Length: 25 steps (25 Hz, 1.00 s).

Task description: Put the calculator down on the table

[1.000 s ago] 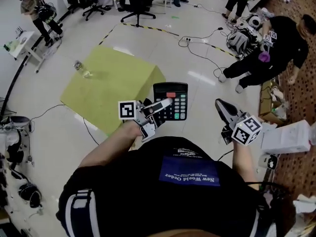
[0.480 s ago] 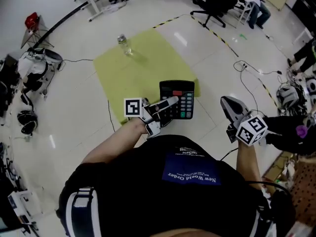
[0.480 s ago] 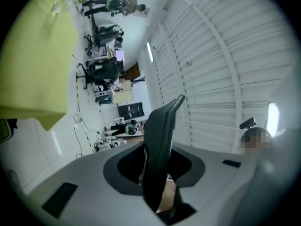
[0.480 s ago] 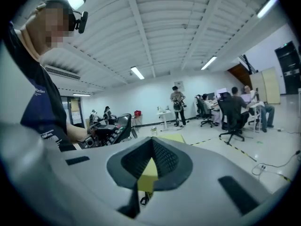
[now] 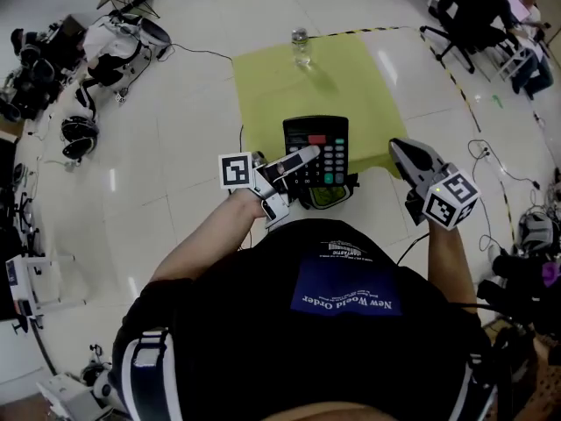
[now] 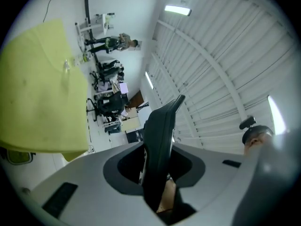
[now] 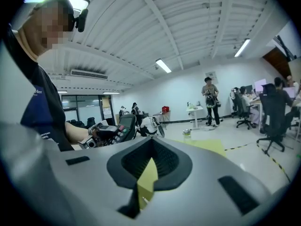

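Left tool [image 5: 302, 156]: clamped tight on the near left part of the calculator [image 5: 321, 146]. In the left gripper view the calculator shows edge-on between the jaws.

The calculator is keys-up and roughly flat, raised over the near edge of the yellow-green counter [image 5: 280, 95]. It is not yet resting on it, as far as I can judge. I judge that a flat carry lets it go down on its back without tipping.

Right tool [image 5: 401, 150]: jaws all but together, holding nothing, off to the right of the calculator and apart from it, clear of the landing spot.

1 bottle [image 5: 301, 46] stands at the counter's far edge, well apart.
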Available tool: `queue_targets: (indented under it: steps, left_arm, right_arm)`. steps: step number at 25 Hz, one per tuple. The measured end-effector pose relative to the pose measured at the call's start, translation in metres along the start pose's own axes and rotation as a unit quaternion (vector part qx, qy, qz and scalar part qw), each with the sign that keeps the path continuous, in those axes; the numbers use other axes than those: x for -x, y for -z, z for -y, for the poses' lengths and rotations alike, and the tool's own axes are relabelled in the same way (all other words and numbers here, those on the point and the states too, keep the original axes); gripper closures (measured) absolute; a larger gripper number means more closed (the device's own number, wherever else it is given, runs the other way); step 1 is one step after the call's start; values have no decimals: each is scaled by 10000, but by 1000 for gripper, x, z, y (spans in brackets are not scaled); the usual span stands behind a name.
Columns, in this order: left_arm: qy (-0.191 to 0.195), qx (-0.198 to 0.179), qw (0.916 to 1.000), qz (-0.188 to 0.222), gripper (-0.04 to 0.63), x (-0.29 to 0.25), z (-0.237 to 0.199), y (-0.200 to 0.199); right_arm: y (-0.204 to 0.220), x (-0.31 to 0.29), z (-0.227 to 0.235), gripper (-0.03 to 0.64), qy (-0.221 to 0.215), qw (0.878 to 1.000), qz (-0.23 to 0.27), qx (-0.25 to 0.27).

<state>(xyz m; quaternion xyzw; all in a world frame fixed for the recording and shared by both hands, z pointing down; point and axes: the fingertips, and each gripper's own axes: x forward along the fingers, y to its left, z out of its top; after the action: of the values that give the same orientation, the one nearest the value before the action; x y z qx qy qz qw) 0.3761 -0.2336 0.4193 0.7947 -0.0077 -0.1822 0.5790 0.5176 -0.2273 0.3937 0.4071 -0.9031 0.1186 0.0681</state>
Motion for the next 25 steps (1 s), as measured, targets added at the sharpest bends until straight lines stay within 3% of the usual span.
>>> queue_targets:
  steps: [4, 7, 11, 14, 20, 23, 25]
  left_arm:
    - [-185, -208, 9988, 394, 471, 70, 4, -54]
    - [-519, -372, 9967, 497, 471, 94, -4, -72]
    - [-1107, -415, 9921, 417, 471, 112, -41, -80]
    - [-1680, -470, 9845, 163, 471, 142, -93, -89]
    - [-2670, -333, 9607, -676, 471, 171, -208, -63]
    - [-3072, -703, 9409, -1238, 471, 170, -256, -64]
    - [-3354, -1046, 9223, -1612, 471, 174, -281, -56]
  right_arm:
    - [-22, -72, -35, 629, -396, 9988, -83, 266]
    - [-38, -95, -43, 629, -575, 9972, -96, 470]
    - [-35, -116, -40, 629, -764, 9961, -181, 414]
    - [-8, -152, -39, 630, -848, 9951, -446, 241]
    - [79, -194, -24, 629, -1029, 9881, -1126, -179]
    - [113, -221, -12, 629, -1145, 9851, -1272, -132]
    - [135, -232, -14, 629, -1224, 9842, -1267, -174]
